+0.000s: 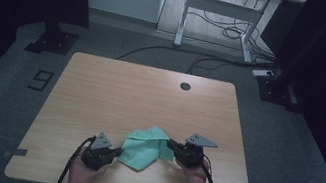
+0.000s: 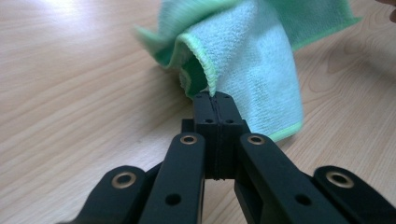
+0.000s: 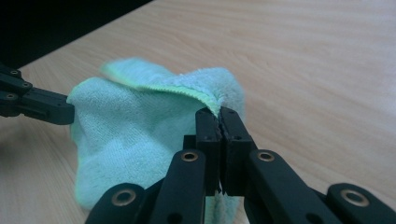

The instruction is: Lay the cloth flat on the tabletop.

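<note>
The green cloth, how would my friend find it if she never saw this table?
Look at the wooden table, near the edge closest to the person. Between the left tongs and right tongs hangs a soft, crumpled mint-green cloth, pinched by both.

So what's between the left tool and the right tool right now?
The green cloth lies between the left tool and right tool, each shut on an edge, seen in the high view.

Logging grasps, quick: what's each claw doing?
Left claw: closed on the green cloth's edge.
Right claw: closed on the same cloth.
</note>
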Action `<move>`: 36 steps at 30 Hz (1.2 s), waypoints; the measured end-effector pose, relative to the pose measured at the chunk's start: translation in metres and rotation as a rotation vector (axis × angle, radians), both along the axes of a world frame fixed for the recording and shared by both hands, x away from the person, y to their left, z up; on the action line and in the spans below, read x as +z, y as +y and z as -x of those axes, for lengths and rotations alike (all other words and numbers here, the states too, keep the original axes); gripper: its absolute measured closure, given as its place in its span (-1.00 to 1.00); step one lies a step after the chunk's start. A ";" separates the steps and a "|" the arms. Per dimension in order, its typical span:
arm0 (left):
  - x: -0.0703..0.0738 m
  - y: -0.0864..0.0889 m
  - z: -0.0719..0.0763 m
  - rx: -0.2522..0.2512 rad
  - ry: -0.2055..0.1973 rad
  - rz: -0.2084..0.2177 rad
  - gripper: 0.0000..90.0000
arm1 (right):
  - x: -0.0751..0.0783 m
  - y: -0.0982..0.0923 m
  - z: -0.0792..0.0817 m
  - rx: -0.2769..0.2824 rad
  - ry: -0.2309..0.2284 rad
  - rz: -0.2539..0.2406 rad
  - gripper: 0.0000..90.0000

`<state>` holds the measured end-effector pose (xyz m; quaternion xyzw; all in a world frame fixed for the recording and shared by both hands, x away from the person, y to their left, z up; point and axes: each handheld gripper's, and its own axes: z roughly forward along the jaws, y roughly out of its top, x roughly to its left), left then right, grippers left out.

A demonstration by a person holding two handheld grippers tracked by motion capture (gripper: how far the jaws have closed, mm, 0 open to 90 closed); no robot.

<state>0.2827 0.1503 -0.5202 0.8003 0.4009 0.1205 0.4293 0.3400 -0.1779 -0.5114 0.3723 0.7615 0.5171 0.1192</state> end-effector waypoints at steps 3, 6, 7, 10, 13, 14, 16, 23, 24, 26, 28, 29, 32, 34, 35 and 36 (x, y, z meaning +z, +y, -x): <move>0.006 0.008 0.002 0.006 -0.006 0.018 1.00 | 0.008 -0.003 0.003 0.000 -0.023 -0.003 0.95; 0.014 0.017 0.006 0.006 -0.018 0.045 1.00 | 0.019 -0.007 0.006 -0.006 -0.050 -0.012 0.95; 0.021 0.021 0.010 0.009 -0.032 0.053 1.00 | 0.028 -0.010 0.009 -0.009 -0.068 -0.026 0.95; 0.029 0.025 0.014 0.003 -0.046 0.067 1.00 | 0.038 -0.015 0.012 -0.007 -0.085 -0.039 0.95; 0.046 0.033 0.019 -0.012 -0.075 0.106 1.00 | 0.060 -0.024 0.015 -0.020 -0.127 -0.045 0.95; 0.046 0.033 0.019 -0.012 -0.075 0.106 1.00 | 0.060 -0.024 0.015 -0.020 -0.127 -0.045 0.95; 0.050 0.035 0.021 -0.016 -0.080 0.120 1.00 | 0.068 -0.029 0.013 -0.038 -0.137 -0.044 0.95; 0.047 0.043 0.018 -0.022 -0.052 0.137 1.00 | 0.072 -0.037 0.003 -0.061 -0.116 -0.053 0.95; 0.046 0.044 0.018 -0.025 -0.046 0.142 1.00 | 0.070 -0.038 0.003 -0.062 -0.107 -0.054 0.95; 0.045 0.045 0.017 -0.031 -0.036 0.143 1.00 | 0.063 -0.039 0.002 -0.064 -0.087 -0.061 0.95; 0.042 0.045 0.016 -0.033 -0.024 0.137 1.00 | 0.055 -0.039 0.001 -0.068 -0.065 -0.067 0.95; 0.036 0.045 0.012 -0.031 -0.002 0.135 1.00 | 0.046 -0.039 -0.003 -0.073 -0.035 -0.066 0.94; 0.026 0.044 0.007 -0.026 0.032 0.125 1.00 | 0.037 -0.038 -0.007 -0.078 -0.014 -0.055 0.94; 0.017 0.044 0.003 -0.022 0.062 0.111 1.00 | 0.028 -0.036 -0.012 -0.080 0.015 -0.039 0.94; 0.010 0.043 0.001 -0.019 0.082 0.097 1.00 | 0.025 -0.035 -0.014 -0.081 0.022 -0.029 0.93; 0.007 0.042 0.000 -0.017 0.088 0.087 1.00 | 0.019 -0.032 -0.018 -0.083 0.038 -0.019 0.92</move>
